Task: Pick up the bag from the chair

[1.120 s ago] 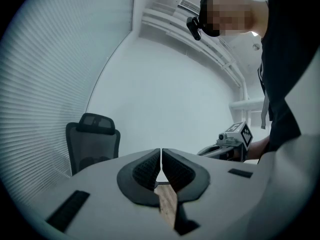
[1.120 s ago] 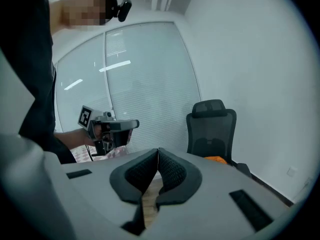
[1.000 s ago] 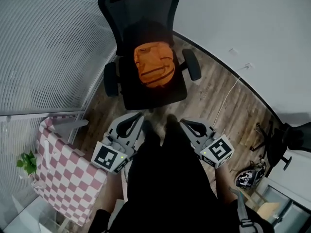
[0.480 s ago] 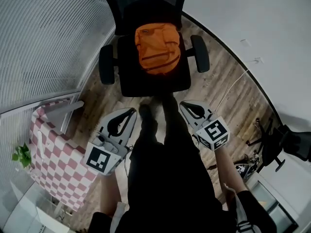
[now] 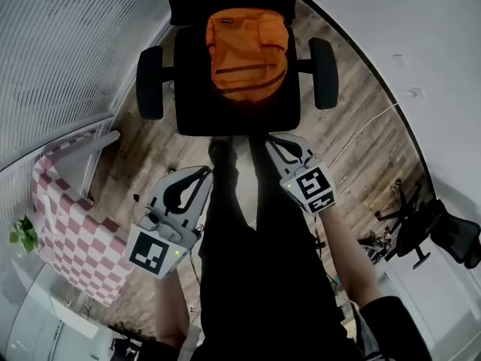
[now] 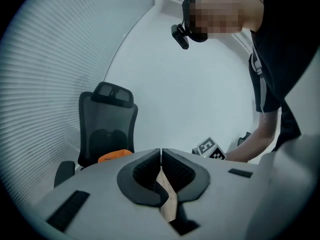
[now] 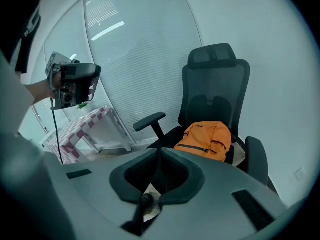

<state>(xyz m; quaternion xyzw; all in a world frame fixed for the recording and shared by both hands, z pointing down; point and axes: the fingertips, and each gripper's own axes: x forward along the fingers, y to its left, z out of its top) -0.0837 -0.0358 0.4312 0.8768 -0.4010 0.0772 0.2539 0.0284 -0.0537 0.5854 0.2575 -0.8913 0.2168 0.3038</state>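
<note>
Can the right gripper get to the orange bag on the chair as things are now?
Probably yes: the right gripper faces the bag on the chair with nothing between them, though its jaws are together and must open first.

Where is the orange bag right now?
The orange bag sits on the seat of the black office chair, between its two armrests, at the top middle of the head view. The left gripper and right gripper hang short of it.

The bag lies on the chair, ahead of the left gripper and right gripper.
</note>
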